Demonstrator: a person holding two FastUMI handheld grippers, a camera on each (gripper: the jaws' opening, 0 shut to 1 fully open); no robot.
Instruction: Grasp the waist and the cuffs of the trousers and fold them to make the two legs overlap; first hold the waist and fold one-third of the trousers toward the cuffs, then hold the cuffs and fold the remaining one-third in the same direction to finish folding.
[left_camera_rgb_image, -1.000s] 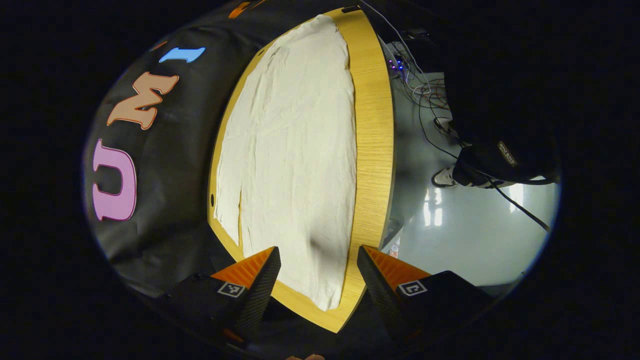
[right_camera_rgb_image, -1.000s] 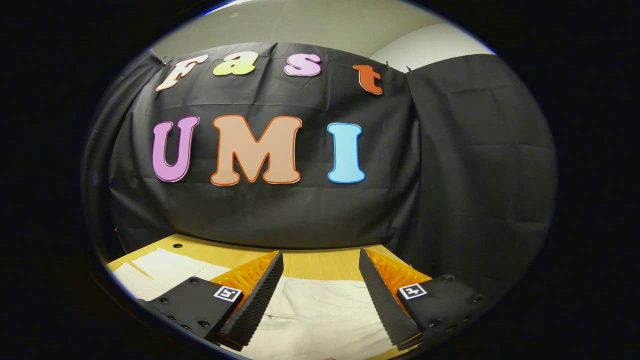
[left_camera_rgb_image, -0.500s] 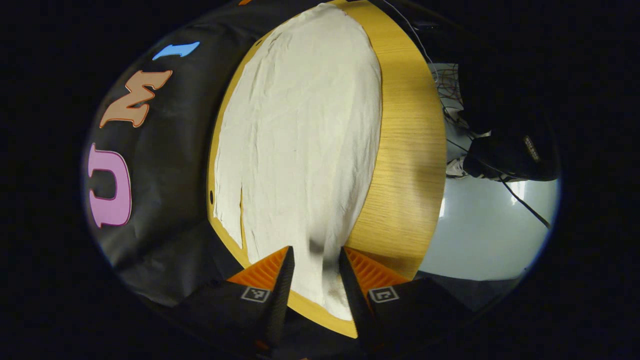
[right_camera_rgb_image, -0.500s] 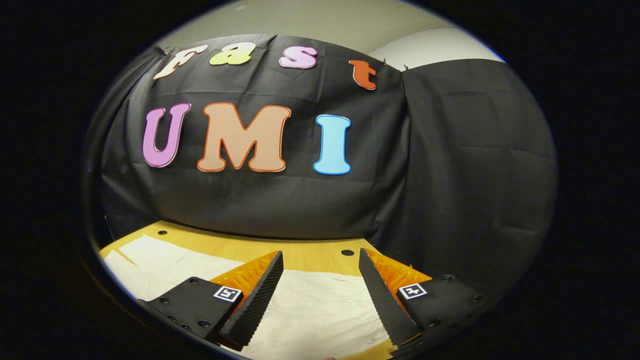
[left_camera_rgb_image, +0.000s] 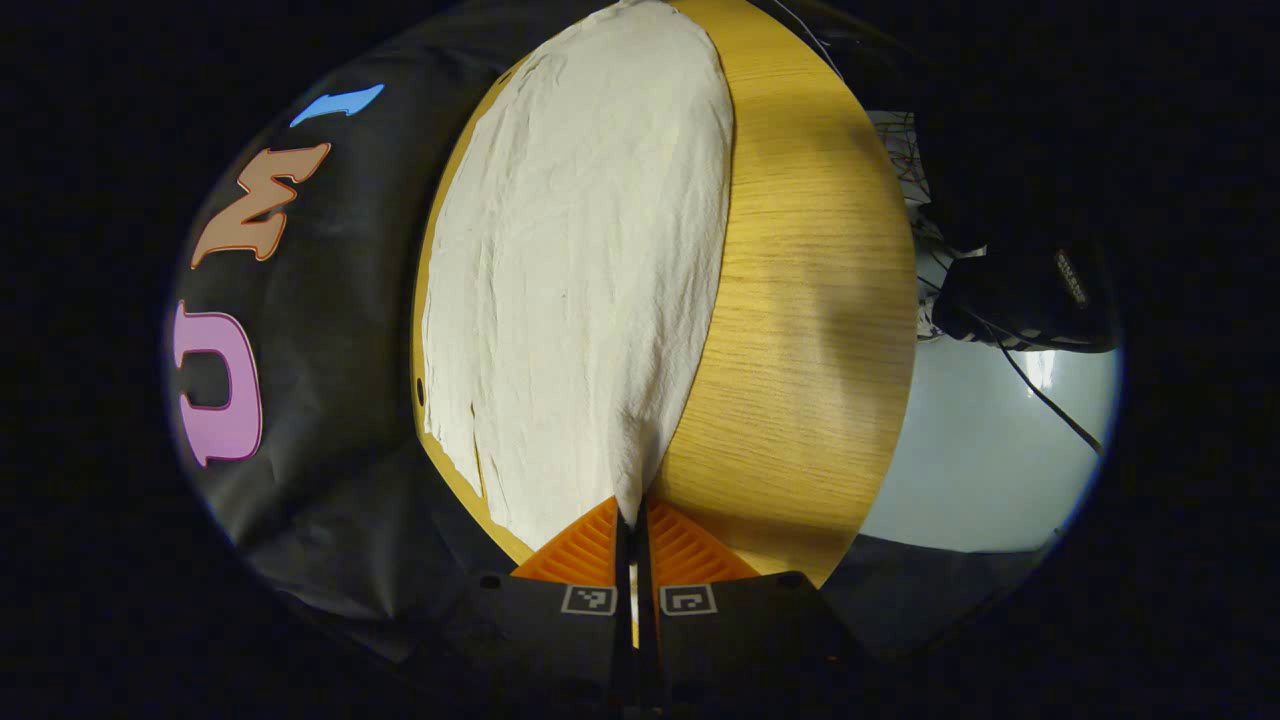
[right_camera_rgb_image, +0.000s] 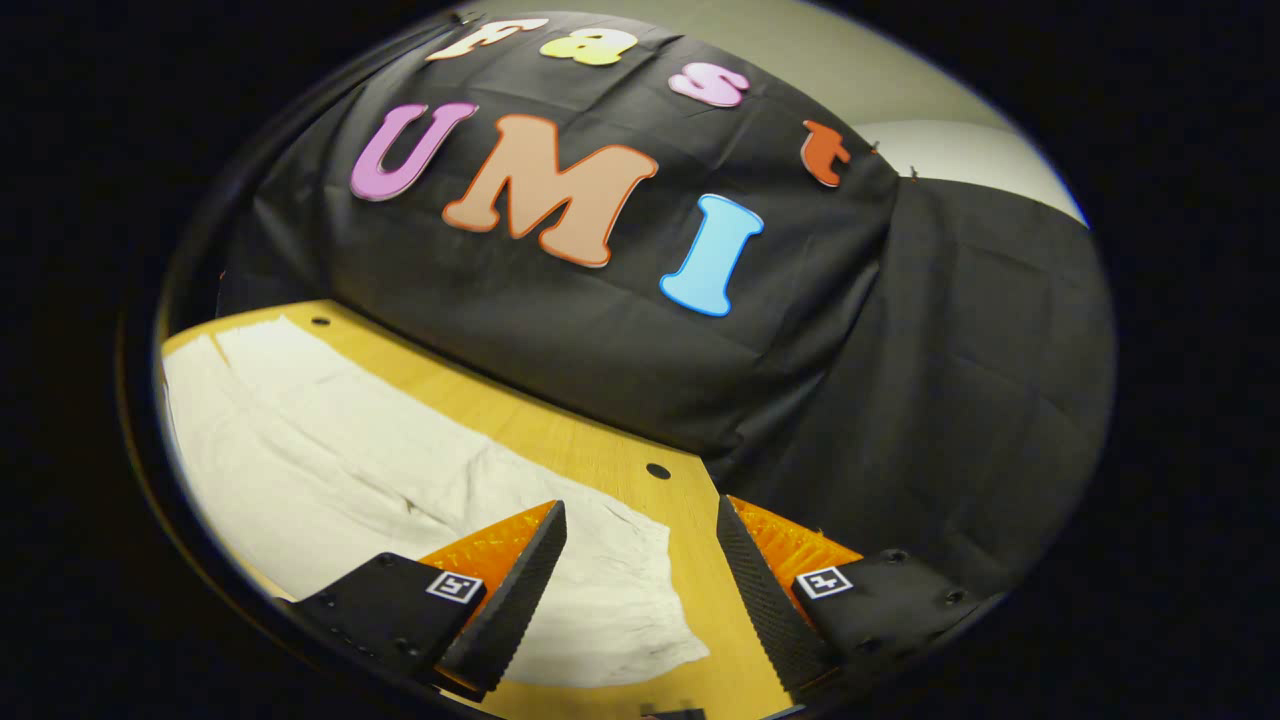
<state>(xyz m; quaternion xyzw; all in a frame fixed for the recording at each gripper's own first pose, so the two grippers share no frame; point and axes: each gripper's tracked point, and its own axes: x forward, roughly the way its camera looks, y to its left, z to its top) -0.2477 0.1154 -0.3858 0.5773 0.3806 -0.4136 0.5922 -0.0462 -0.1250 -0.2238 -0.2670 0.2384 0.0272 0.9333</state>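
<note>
A: How are the trousers held?
B: Spread along the table; a cuff is pinched by the closed left hand-held gripper; the right hand-held gripper is poised agape above the waist.
A: Advice?
B: The waist should be clamped squarely; both ends lifted together.

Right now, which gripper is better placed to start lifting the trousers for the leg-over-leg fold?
Left. The left gripper is already shut on the trousers at their near edge; the right gripper hangs open above the cloth, gripping nothing.
</note>
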